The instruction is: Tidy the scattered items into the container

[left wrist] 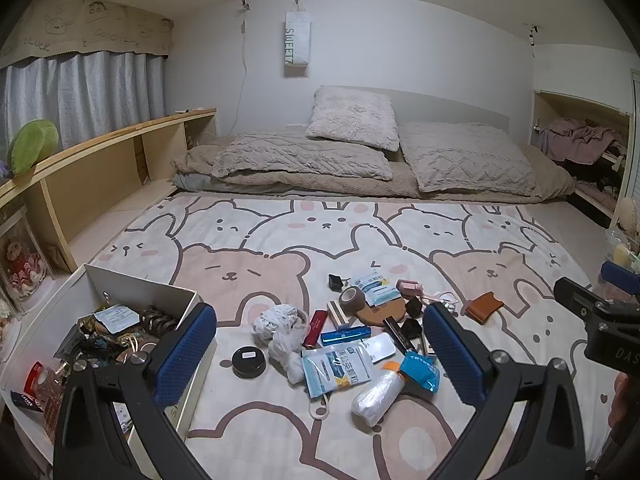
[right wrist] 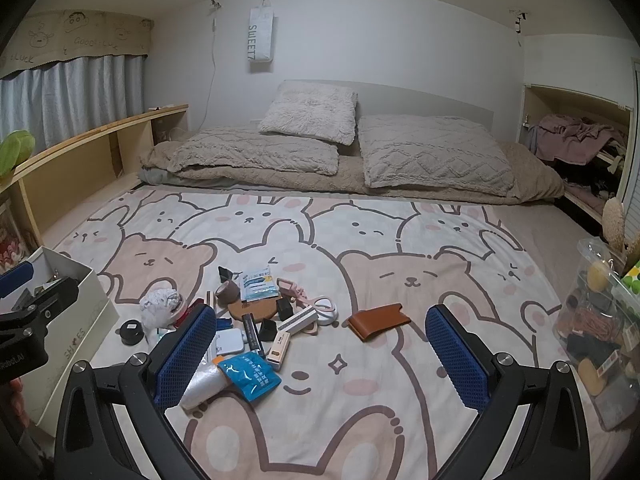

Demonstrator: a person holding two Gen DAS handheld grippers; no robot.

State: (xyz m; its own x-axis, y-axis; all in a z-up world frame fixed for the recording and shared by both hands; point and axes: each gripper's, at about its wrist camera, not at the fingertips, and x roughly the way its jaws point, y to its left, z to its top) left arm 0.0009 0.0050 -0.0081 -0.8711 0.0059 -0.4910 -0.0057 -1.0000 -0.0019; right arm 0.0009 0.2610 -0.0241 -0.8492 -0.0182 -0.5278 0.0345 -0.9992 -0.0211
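"SWEET7" on hanging bag [right wrist: 261, 36]

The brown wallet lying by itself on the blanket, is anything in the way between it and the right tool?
Nothing visible is. The brown wallet lies alone on the blanket, apart from the pile, and the right tool hangs open with only bare blanket between them. Going to the box, the pile of small things lies between.

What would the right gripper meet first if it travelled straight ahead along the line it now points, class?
Probably the bare cartoon bedsheet. The right gripper is open, and the gap between its fingers faces empty sheet; the brown leather wallet lies further along, slightly right of centre. Depth is uncertain.
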